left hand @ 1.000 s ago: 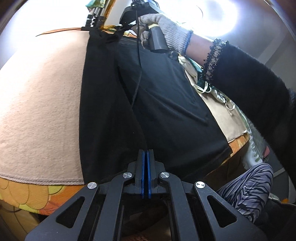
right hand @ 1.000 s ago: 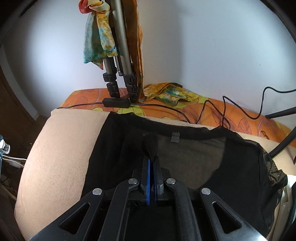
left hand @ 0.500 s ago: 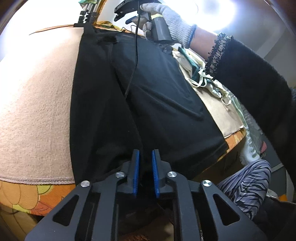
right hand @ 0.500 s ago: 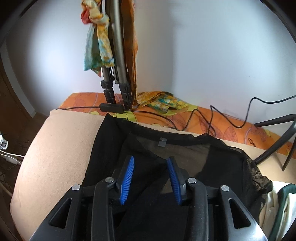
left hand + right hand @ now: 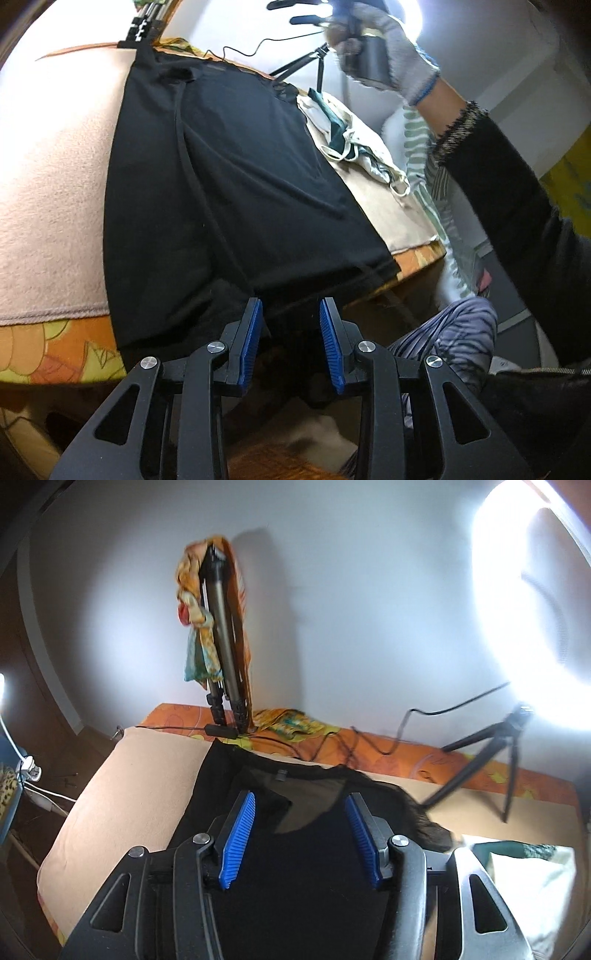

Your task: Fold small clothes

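Note:
A black garment (image 5: 236, 192) lies flat lengthwise on a beige blanket (image 5: 55, 177), one side folded over along a long crease. Its near hem hangs just past the bed's front edge. My left gripper (image 5: 290, 308) sits at that hem with jaws opening, blue pads apart, nothing pressed between them. In the right wrist view the garment's sheer neckline (image 5: 295, 797) lies below my right gripper (image 5: 299, 801), which hangs above it with jaws opening and nothing held. The right gripper (image 5: 295, 11) also shows raised at the top of the left view, in a gloved hand (image 5: 391, 55).
A pile of light clothes (image 5: 354, 147) lies right of the black garment. A folded tripod (image 5: 221, 635) draped with a patterned scarf leans on the wall, a small tripod (image 5: 491, 757) stands at the right, and cables (image 5: 332, 738) cross the orange bedsheet. A person's patterned trouser leg (image 5: 454, 332) shows near the bed edge.
Both grippers went from shut on the black garment to apart and let it go. The right gripper rose up and away from the neckline; the left drew back slightly from the hem.

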`<move>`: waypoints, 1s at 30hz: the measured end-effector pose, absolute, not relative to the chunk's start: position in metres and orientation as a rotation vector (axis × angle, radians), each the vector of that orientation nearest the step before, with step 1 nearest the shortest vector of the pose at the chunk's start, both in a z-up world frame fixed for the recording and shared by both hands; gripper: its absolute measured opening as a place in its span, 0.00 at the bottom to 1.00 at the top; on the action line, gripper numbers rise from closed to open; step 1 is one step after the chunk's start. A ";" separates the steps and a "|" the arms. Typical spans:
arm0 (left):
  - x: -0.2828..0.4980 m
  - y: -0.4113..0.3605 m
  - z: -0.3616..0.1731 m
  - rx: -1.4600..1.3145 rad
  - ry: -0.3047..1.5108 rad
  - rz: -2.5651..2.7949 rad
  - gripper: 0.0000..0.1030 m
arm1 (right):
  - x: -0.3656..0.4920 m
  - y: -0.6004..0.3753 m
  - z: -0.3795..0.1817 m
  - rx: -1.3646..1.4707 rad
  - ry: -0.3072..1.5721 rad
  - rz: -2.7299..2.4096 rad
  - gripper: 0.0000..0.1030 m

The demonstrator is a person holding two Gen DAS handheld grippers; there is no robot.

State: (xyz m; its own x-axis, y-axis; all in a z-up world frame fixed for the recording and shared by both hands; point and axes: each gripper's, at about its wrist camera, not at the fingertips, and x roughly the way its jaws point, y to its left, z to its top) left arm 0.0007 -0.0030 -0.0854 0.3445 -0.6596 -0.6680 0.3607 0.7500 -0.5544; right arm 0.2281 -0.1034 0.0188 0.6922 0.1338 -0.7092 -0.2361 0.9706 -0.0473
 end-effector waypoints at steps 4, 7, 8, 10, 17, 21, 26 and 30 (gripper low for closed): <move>-0.011 0.004 -0.081 -0.312 0.989 -0.658 0.30 | 0.187 -0.120 0.038 -0.137 0.738 0.226 0.53; -0.015 0.011 -0.078 -0.303 0.962 -0.621 0.30 | 0.156 -0.133 0.046 -0.110 0.719 0.240 0.54; -0.016 0.013 -0.078 -0.302 0.951 -0.606 0.30 | 0.149 -0.136 0.048 -0.102 0.715 0.242 0.54; -0.017 0.015 -0.076 -0.286 0.932 -0.570 0.30 | 0.129 -0.149 0.050 -0.078 0.705 0.246 0.55; -0.025 0.021 -0.069 -0.192 0.855 -0.457 0.30 | 0.077 -0.189 0.047 -0.005 0.692 0.246 0.58; -0.026 0.025 -0.073 -0.184 0.864 -0.426 0.30 | 0.048 -0.208 0.038 0.006 0.693 0.237 0.59; -0.026 0.004 -0.066 -0.129 0.829 -0.445 0.30 | 0.021 -0.230 0.022 0.014 0.703 0.209 0.60; -0.025 -0.019 -0.059 -0.120 0.794 -0.483 0.30 | 0.004 -0.249 0.016 0.014 0.696 0.196 0.61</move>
State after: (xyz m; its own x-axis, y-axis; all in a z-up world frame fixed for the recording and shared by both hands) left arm -0.0254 -0.0189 -0.0591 0.5987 -0.4596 -0.6560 0.3710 0.8850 -0.2815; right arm 0.0044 -0.2489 0.0164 0.7495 0.1842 -0.6359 -0.1746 0.9815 0.0785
